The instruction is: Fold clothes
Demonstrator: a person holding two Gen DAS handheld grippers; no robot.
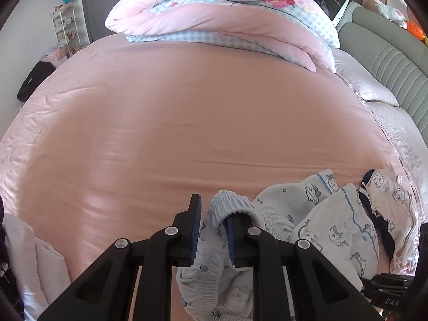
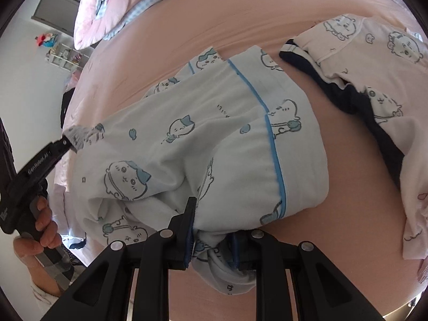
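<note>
Clamping blue pajama edges: left tongs, right tongs (bare bedsheet ahead).

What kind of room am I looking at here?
Probably a bedroom: a pink-sheeted bed with a padded grey headboard, a folded pink and blue-check quilt, and plush toys along the top.

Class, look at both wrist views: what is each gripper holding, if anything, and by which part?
Both hold the light-blue pyjama trousers. The left gripper grips the gathered elastic waistband; the right gripper pinches a bunched edge nearest its camera.
</note>
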